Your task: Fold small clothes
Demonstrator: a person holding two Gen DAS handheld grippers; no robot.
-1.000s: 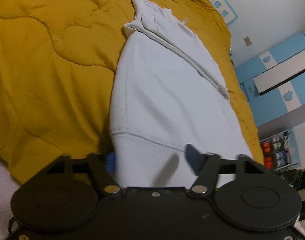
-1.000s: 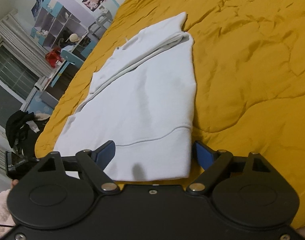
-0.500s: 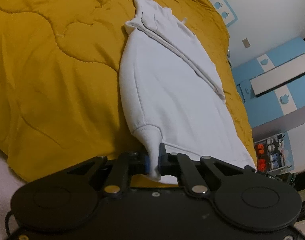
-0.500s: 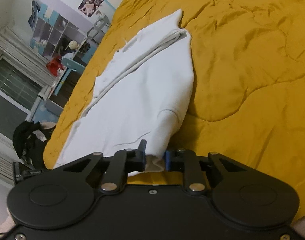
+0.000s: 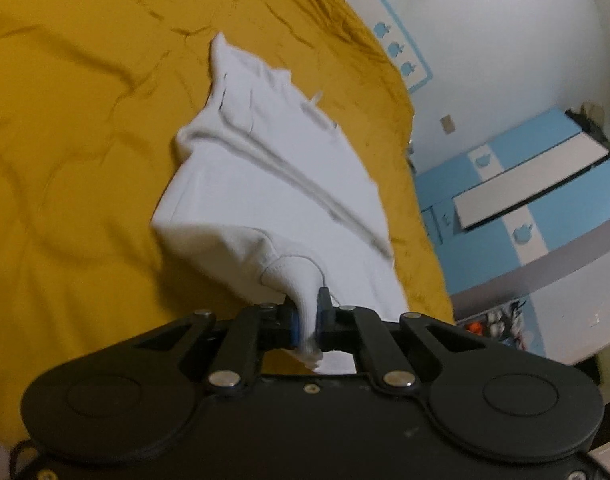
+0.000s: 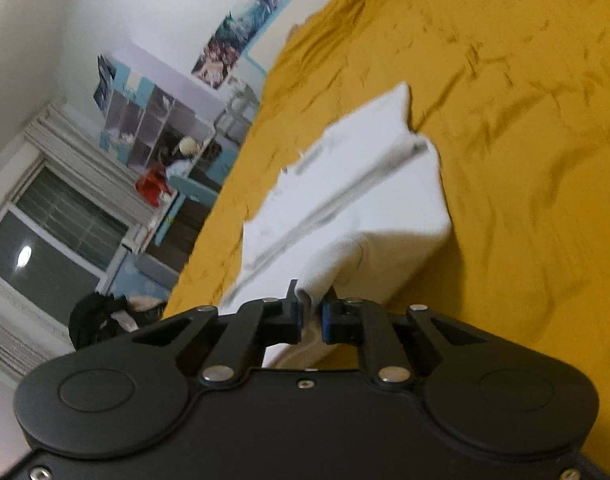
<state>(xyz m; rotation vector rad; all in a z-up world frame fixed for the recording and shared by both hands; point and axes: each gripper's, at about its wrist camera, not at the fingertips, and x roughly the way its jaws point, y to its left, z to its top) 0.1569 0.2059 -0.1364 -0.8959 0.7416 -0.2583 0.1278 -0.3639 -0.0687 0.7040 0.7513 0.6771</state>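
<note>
Gripping now: both grippers have a bottom corner of the white garment [image 5: 265, 184] pinched, each seen from its own wrist camera.
Left gripper [image 5: 307, 326]: fingers clamped tight on the ribbed hem corner, cloth bunched into a narrow neck between the blue pads, a tail of fabric poking out below them.
Right gripper [image 6: 309, 316]: fingers closing, the last of the gap going, with the other hem corner squeezed between the blue pads and the pads pressing on it.
Garment, near end: lifted off the bed at both gripped corners, the hem pulled up into two peaks and the cloth behind them arched clear of the cover.
Garment, middle: in the right wrist view [image 6: 385, 184] a long folded sleeve edge runs diagonally across the top; blurred, so finer detail cannot be told.
Garment, far end: lying flat on the yellow quilted bedcover [image 5: 73, 128], tapering to a point away from the cameras.
Bedcover: creased and stitched, spreading all around the garment on every side.
Beyond the bed, left view: white wall and a blue-and-white cabinet [image 5: 537, 200].
Beyond the bed, right view: a window with blinds [image 6: 57, 216], a cubby shelf [image 6: 153, 132], posters [image 6: 241, 28] on the wall.
</note>
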